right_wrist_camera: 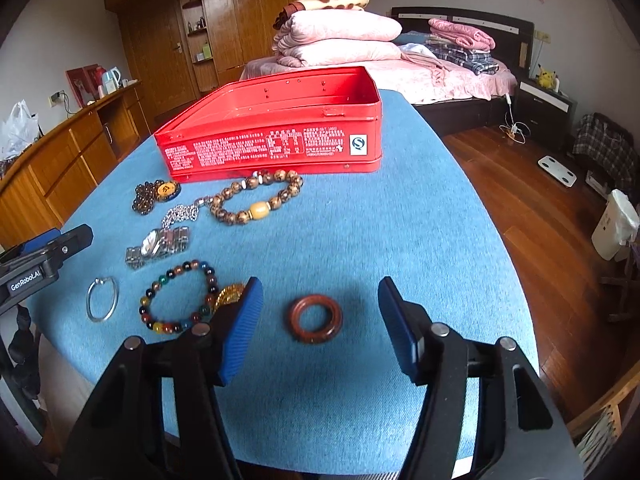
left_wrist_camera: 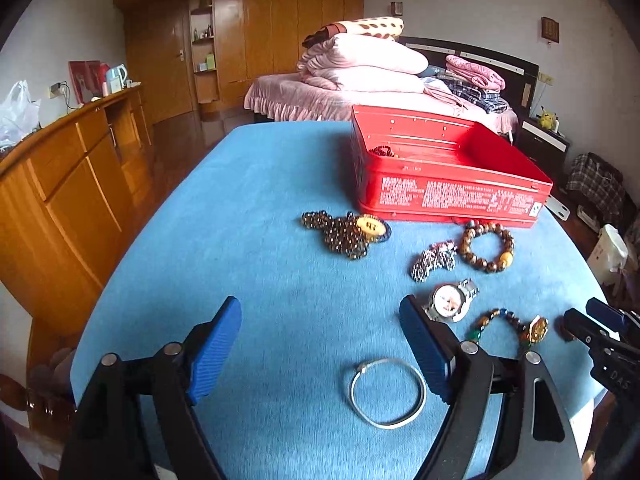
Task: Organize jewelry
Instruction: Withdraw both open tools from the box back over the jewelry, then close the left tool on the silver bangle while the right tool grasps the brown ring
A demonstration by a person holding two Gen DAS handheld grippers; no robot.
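We hold both tools tilted down over the blue-covered table (right_wrist_camera: 400,220): our left gripper (left_wrist_camera: 320,344) stands spread wide and empty just above a thin silver bangle (left_wrist_camera: 387,393), and our right gripper (right_wrist_camera: 320,320), also parted and holding nothing, hangs over a smooth reddish-brown ring (right_wrist_camera: 315,319) lying between its ribbed blue pads (right_wrist_camera: 240,328). Beyond lie a multicoloured glossy bead bracelet (right_wrist_camera: 176,298), a metal-link wristwatch (right_wrist_camera: 158,245), a wooden bead bracelet (right_wrist_camera: 256,200) and the open red tin box (right_wrist_camera: 272,148).
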